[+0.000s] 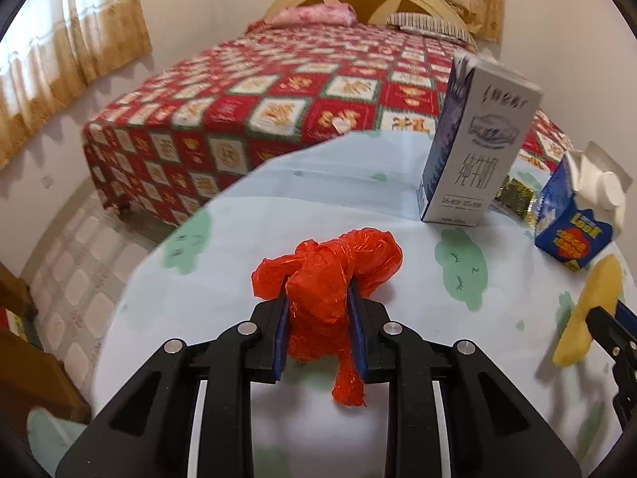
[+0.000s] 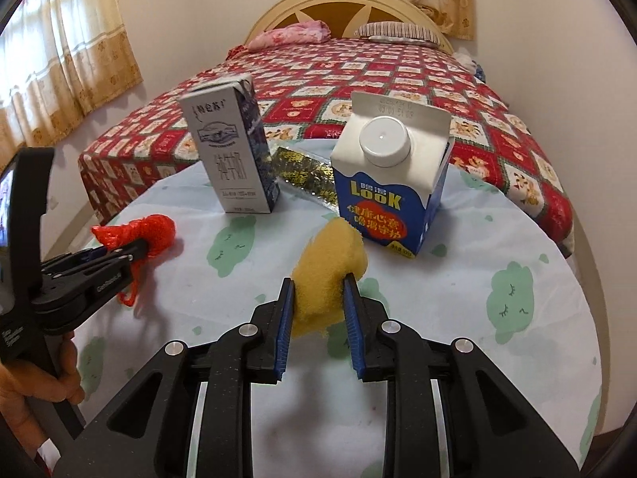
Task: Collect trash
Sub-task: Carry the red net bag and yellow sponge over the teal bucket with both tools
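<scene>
A crumpled red plastic bag [image 1: 330, 271] lies on the round table with the pale cloth [image 1: 247, 215]. My left gripper [image 1: 318, 298] is shut on it, both blue pads pressing into its sides. In the right wrist view the same red bag [image 2: 159, 235] and left gripper [image 2: 135, 249] show at the left, with a hand on the handle. My right gripper [image 2: 318, 283] is shut on a yellow sponge [image 2: 326, 263], which sticks out ahead of the fingertips. The left wrist view catches that sponge [image 1: 593, 302] at its right edge.
A tall grey milk carton [image 2: 231, 151] and a blue LOOK carton [image 2: 386, 195] with a white cap stand upright further back on the table. A gold and black wrapper [image 2: 306, 171] lies between them. A bed [image 2: 398, 75] with a red patterned cover is beyond the table.
</scene>
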Demonstrator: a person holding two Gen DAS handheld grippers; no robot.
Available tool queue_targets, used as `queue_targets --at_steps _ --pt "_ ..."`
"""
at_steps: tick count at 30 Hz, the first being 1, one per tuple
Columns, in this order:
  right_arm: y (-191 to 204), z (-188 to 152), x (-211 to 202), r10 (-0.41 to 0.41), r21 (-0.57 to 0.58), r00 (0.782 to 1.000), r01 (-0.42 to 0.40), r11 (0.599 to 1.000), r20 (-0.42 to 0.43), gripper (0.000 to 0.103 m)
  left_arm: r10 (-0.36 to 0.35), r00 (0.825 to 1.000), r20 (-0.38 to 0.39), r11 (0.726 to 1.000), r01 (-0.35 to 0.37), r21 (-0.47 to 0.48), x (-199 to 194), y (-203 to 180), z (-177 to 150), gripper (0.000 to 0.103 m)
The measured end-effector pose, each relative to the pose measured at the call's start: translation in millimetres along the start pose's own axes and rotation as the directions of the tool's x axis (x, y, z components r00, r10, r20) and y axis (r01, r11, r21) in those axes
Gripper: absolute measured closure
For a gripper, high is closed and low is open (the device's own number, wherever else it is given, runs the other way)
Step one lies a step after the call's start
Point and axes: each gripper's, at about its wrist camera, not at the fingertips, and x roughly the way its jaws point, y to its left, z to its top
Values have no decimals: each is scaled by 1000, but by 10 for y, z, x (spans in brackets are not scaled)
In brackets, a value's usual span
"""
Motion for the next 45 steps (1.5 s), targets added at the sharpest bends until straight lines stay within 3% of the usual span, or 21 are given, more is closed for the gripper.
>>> queue_targets --at_steps 14,34,45 --pt "569 -441 -578 110 -45 994 -110 993 3 78 72 997 24 995 -70 -70 -1240 574 -755 77" --pt "1549 -1070 -1194 232 -162 973 -230 960 -3 78 193 981 25 964 -185 -192 -1970 1408 -1742 77" --pt "2047 -1284 -1359 290 -248 957 -286 926 -23 78 263 964 29 932 -246 -267 -2185 1894 -2017 77"
